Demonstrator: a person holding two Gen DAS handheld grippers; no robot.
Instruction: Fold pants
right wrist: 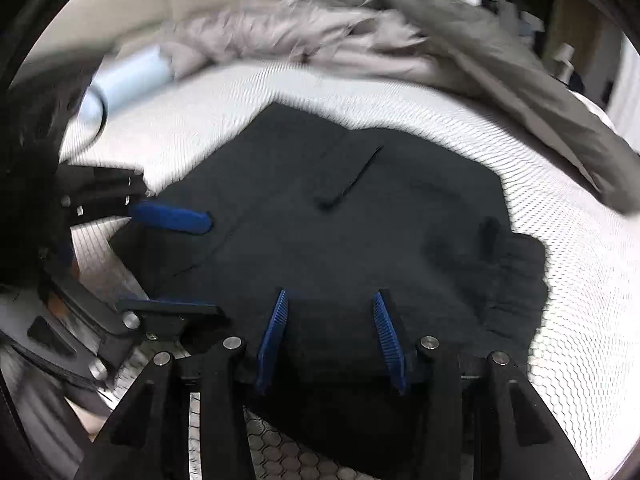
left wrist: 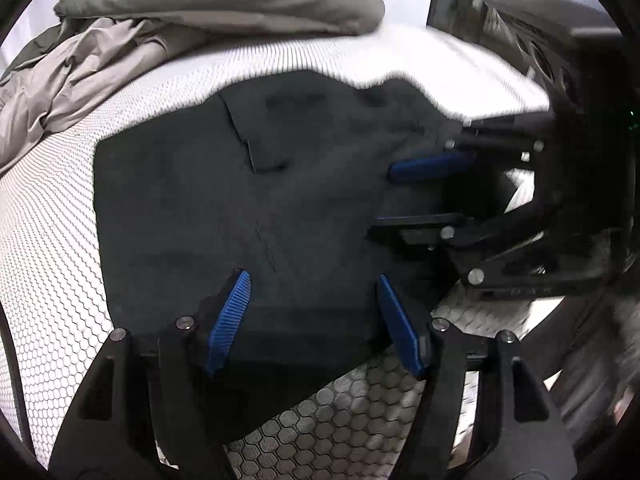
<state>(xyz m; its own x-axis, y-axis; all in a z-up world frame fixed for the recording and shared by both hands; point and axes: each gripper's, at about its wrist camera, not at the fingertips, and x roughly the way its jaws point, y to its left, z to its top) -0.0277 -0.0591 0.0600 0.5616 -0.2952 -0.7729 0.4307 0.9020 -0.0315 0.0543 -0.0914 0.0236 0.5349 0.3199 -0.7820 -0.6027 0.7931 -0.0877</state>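
Observation:
Dark pants (left wrist: 240,200) lie folded into a broad flat shape on a white bed cover with a honeycomb pattern (left wrist: 52,248); a back pocket flap (left wrist: 260,156) faces up. My left gripper (left wrist: 311,276) hangs over their near edge, its blue pads (left wrist: 230,320) apart and pressing on nothing. My right gripper (left wrist: 382,200) reaches in from the right, also open over the cloth. In the right wrist view the pants (right wrist: 340,220) fill the middle. There the right gripper (right wrist: 330,294) stands open above their near edge, and the left gripper (right wrist: 214,266) comes in from the left.
A crumpled grey duvet (left wrist: 120,60) and a grey pillow (left wrist: 220,4) lie at the head of the bed. A pale blue cylinder (right wrist: 120,80) rests at the far left. Dark furniture (left wrist: 560,40) stands beyond the bed's right edge.

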